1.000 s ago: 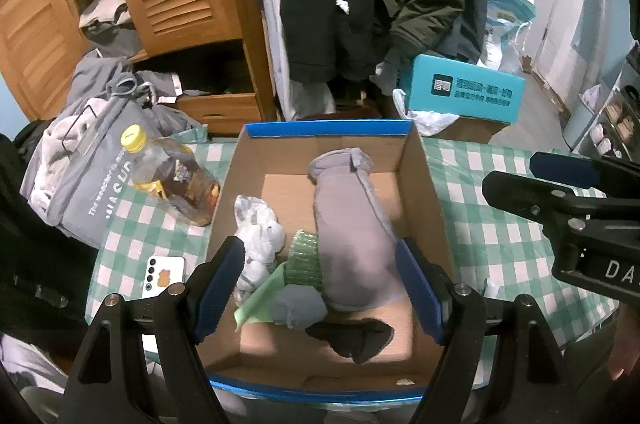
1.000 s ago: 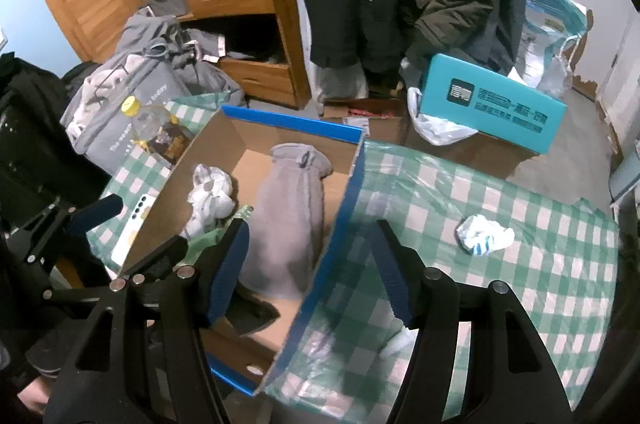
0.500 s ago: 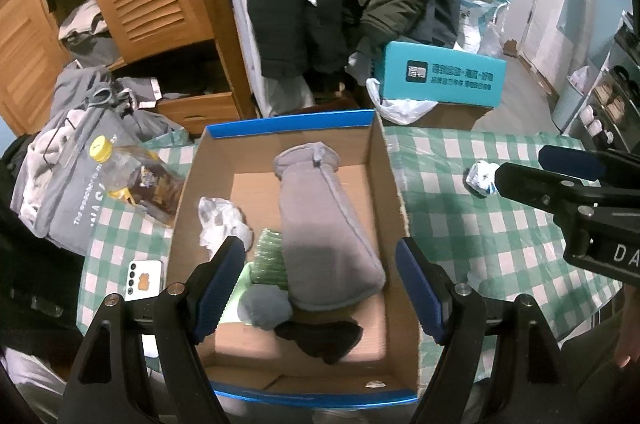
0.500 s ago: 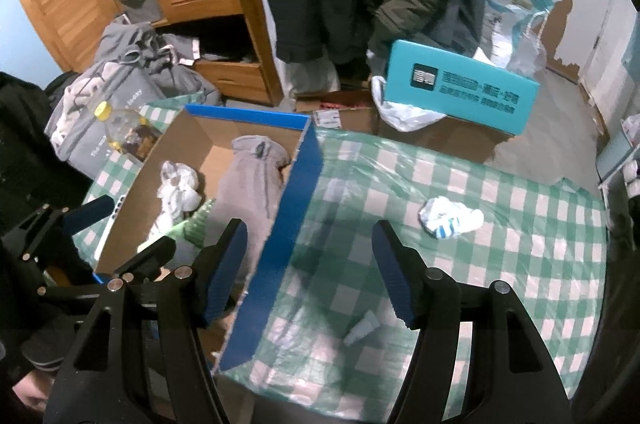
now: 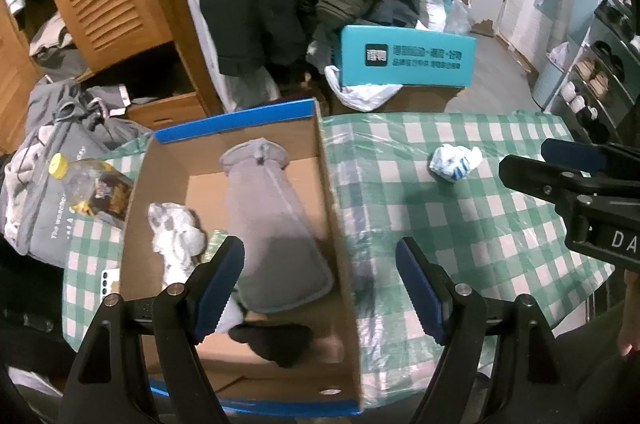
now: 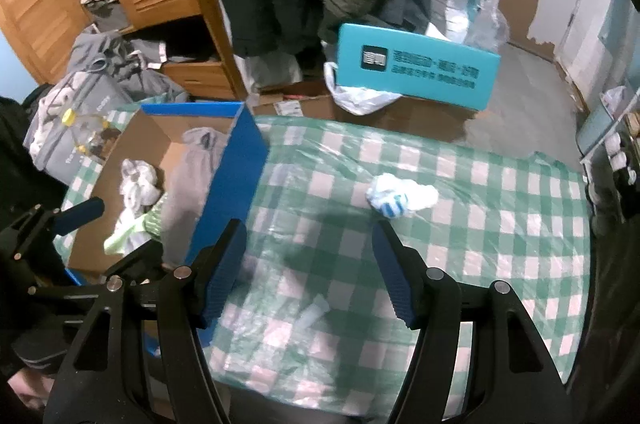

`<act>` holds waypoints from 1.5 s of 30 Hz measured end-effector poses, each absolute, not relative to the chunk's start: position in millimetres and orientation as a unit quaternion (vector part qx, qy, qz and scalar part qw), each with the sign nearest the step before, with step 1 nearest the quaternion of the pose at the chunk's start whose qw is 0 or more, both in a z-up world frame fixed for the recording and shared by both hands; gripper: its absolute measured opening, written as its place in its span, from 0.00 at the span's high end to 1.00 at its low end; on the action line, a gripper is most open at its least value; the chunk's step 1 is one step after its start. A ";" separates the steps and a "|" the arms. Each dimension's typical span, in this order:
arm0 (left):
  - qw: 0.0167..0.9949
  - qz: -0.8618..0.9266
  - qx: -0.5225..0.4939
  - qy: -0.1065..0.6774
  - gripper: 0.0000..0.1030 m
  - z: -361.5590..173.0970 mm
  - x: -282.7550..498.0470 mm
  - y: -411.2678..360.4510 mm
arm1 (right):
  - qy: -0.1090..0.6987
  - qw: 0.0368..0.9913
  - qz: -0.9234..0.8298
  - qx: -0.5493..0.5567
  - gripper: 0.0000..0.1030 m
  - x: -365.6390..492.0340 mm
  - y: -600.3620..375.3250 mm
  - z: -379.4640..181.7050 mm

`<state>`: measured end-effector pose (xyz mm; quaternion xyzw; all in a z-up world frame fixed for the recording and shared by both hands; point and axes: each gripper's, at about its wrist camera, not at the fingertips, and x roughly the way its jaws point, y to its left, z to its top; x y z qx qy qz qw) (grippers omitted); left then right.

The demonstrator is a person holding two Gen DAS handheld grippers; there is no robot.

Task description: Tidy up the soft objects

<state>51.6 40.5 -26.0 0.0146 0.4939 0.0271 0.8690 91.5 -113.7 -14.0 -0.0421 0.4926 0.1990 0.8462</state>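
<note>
**Soft objects: most boxed, one left on the table**

Soft objects mostly lie in the cardboard box (image 5: 336,224) already: a long grey fleece piece (image 5: 276,220) down its middle, a crumpled white bundle (image 5: 176,236) by its left wall, a ribbed green item (image 6: 138,230) beside that, and a dark piece (image 5: 276,338) near the front wall; one white-and-blue balled sock (image 6: 394,198) sits alone on the checked tablecloth (image 6: 480,232), well apart from the box and ahead of the right gripper (image 6: 308,268); judging from this, the sorting is nearly finished, with that sock the one piece plainly left to fetch.

The right gripper has its jaws spread wide with nothing between them, only bare cloth below; the left gripper (image 5: 320,284) is likewise spread and empty, straddling the box's right wall from above without touching anything.

The left gripper's own finger covers the green item and a pale grey lump in its view, so their shape is unclear; the dark piece is possibly a sock or glove, too blurred to say; a small pale scrap (image 6: 314,312) on the cloth between the right fingers cannot be identified; a bottle (image 5: 92,190) and a phone (image 5: 108,282) lie left of the box, half cut off behind its wall.
</note>
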 end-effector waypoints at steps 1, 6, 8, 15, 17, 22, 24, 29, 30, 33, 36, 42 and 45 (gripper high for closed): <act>0.868 0.025 0.015 0.496 0.23 -27.3 53.6 36.7 | 0.494 0.846 0.196 -0.041 0.37 92.3 -118.0 -15.1; 0.864 0.018 0.023 0.502 0.23 -32.7 60.0 22.3 | 0.502 0.845 0.178 -0.035 0.37 97.0 -136.9 -22.7; 0.863 0.017 0.026 0.505 0.23 -34.1 62.7 18.2 | 0.506 0.845 0.171 -0.034 0.37 100.0 -145.0 -27.0; 0.857 0.012 0.031 0.514 0.23 -40.8 73.4 6.7 | 0.525 0.837 0.150 -0.039 0.37 111.2 -162.3 -43.8; 0.855 0.011 0.034 0.517 0.23 -43.2 77.3 2.8 | 0.528 0.835 0.147 -0.041 0.37 114.1 -165.6 -47.8; 0.850 0.007 0.042 0.526 0.23 -52.0 86.8 -5.1 | 0.538 0.829 0.142 -0.051 0.37 121.3 -169.6 -59.2; 0.847 0.005 0.043 0.529 0.23 -55.3 90.2 -7.2 | 0.544 0.826 0.140 -0.053 0.37 124.9 -171.9 -65.4; 0.842 0.002 0.046 0.537 0.23 -63.4 99.2 -10.9 | 0.560 0.815 0.139 -0.045 0.36 136.0 -177.5 -82.1; 0.841 0.002 0.046 0.539 0.23 -64.7 101.1 -11.8 | 0.563 0.813 0.139 -0.043 0.36 139.0 -178.8 -86.0; 0.839 0.002 0.045 0.543 0.23 -69.9 108.2 -14.3 | 0.567 0.811 0.138 -0.041 0.36 146.3 -180.1 -93.8; 0.835 0.000 0.042 0.549 0.23 -77.8 115.7 -17.1 | 0.574 0.807 0.134 -0.036 0.36 153.5 -181.4 -103.3; 0.825 -0.006 0.034 0.564 0.23 -94.5 136.3 -19.6 | 0.584 0.801 0.129 -0.033 0.36 169.8 -179.2 -117.5; 0.822 -0.001 0.035 0.569 0.23 -100.5 146.6 -19.0 | 0.582 0.801 0.137 -0.046 0.36 177.7 -172.9 -122.6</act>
